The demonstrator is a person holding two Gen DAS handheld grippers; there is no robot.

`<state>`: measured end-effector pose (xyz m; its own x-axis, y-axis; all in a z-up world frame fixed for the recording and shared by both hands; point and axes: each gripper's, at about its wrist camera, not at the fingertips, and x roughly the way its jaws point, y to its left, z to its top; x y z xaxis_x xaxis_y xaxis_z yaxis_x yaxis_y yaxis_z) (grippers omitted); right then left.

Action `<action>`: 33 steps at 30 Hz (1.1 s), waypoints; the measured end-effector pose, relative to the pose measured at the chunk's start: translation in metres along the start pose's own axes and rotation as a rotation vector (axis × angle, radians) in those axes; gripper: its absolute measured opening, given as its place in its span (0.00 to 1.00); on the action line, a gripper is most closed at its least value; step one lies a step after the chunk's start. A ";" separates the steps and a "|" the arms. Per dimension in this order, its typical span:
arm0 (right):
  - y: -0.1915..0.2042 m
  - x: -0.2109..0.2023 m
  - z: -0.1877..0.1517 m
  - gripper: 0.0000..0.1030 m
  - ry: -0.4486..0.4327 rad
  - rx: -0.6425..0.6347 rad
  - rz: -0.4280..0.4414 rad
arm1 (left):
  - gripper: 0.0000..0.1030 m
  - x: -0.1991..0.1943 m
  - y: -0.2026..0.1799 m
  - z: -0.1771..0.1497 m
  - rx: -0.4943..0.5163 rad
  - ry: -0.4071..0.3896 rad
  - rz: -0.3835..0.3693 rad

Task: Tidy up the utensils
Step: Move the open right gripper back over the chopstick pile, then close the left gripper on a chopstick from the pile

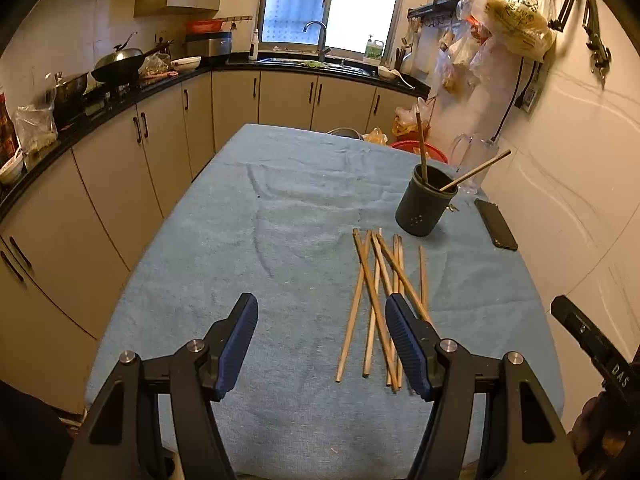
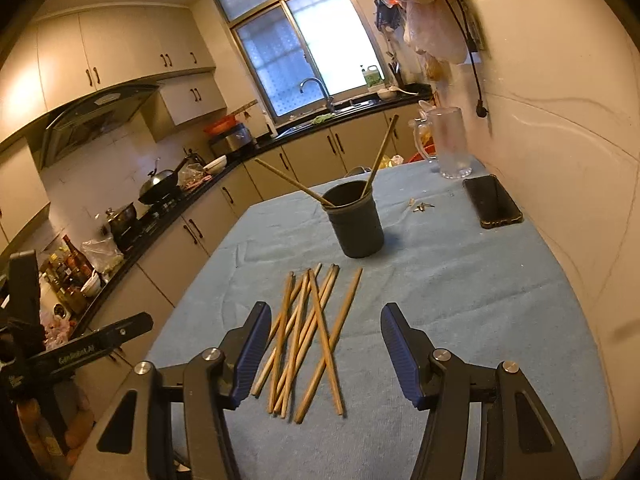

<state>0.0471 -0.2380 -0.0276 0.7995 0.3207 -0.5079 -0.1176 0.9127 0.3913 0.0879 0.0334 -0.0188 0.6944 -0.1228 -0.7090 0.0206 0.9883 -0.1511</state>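
Observation:
Several wooden chopsticks (image 1: 376,300) (image 2: 308,332) lie crossed in a loose pile on the blue cloth. Behind them a dark round holder (image 1: 424,206) (image 2: 356,220) stands upright with two chopsticks leaning in it. My left gripper (image 1: 322,326) hangs open over bare cloth just left of the pile, its right finger overlapping the pile's edge. In the right wrist view my right gripper (image 2: 324,334) is open above the pile's near ends, and nothing is pressed between its pads. Part of the other tool shows at each view's edge.
A black phone (image 1: 496,224) (image 2: 494,202) lies by the wall on the right. A clear glass mug (image 2: 450,142) stands at the table's far right, small keys (image 2: 420,206) near it. Kitchen counters run along the left and back. The blue-covered table (image 1: 248,240) ends close below.

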 end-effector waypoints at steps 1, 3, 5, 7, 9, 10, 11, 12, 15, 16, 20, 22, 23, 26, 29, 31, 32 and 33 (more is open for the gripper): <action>0.002 -0.001 0.001 0.58 -0.002 -0.004 0.000 | 0.65 0.001 -0.001 0.001 0.004 0.001 0.001; 0.007 -0.003 0.002 0.57 -0.004 -0.009 -0.006 | 0.65 0.003 -0.005 0.001 0.006 0.007 0.000; 0.011 -0.001 0.004 0.55 -0.003 -0.013 0.000 | 0.65 0.006 -0.006 0.001 0.008 0.011 -0.004; 0.013 0.004 0.005 0.51 0.010 -0.027 0.003 | 0.65 0.010 -0.009 0.003 0.011 0.019 -0.008; 0.015 0.012 0.005 0.45 0.033 -0.043 0.016 | 0.65 0.015 -0.011 0.004 0.014 0.021 -0.009; 0.016 0.016 0.006 0.45 0.041 -0.049 0.018 | 0.65 0.019 -0.012 0.005 0.017 0.029 -0.009; 0.016 0.021 0.005 0.43 0.050 -0.054 0.023 | 0.65 0.024 -0.013 0.007 0.019 0.036 -0.011; 0.016 0.027 0.006 0.41 0.065 -0.058 0.032 | 0.65 0.028 -0.014 0.008 0.019 0.042 -0.011; 0.017 0.044 0.008 0.38 0.094 -0.064 0.059 | 0.65 0.041 -0.015 0.012 0.023 0.059 -0.008; 0.017 0.052 0.010 0.38 0.110 -0.066 0.072 | 0.65 0.046 -0.016 0.014 0.025 0.067 -0.012; 0.013 0.082 0.016 0.38 0.160 -0.068 0.090 | 0.65 0.070 -0.018 0.023 0.018 0.101 -0.024; 0.012 0.097 0.020 0.36 0.185 -0.068 0.098 | 0.65 0.083 -0.018 0.029 0.008 0.124 -0.041; 0.011 0.104 0.022 0.35 0.197 -0.071 0.100 | 0.65 0.090 -0.018 0.032 0.002 0.133 -0.050; 0.007 0.125 0.028 0.34 0.223 -0.076 0.094 | 0.65 0.110 -0.019 0.040 -0.010 0.162 -0.069; -0.001 0.138 0.032 0.34 0.230 -0.060 0.082 | 0.65 0.137 -0.021 0.048 -0.030 0.202 -0.080; -0.007 0.146 0.034 0.34 0.235 -0.045 0.061 | 0.64 0.153 -0.023 0.052 -0.039 0.227 -0.092; -0.010 0.149 0.036 0.34 0.237 -0.042 0.054 | 0.63 0.161 -0.024 0.054 -0.042 0.238 -0.098; -0.012 0.153 0.036 0.34 0.240 -0.045 0.048 | 0.63 0.170 -0.026 0.055 -0.042 0.252 -0.106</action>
<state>0.1920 -0.2094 -0.0819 0.6298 0.4102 -0.6596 -0.1827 0.9036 0.3875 0.2450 -0.0083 -0.0973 0.4894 -0.2490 -0.8357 0.0499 0.9648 -0.2583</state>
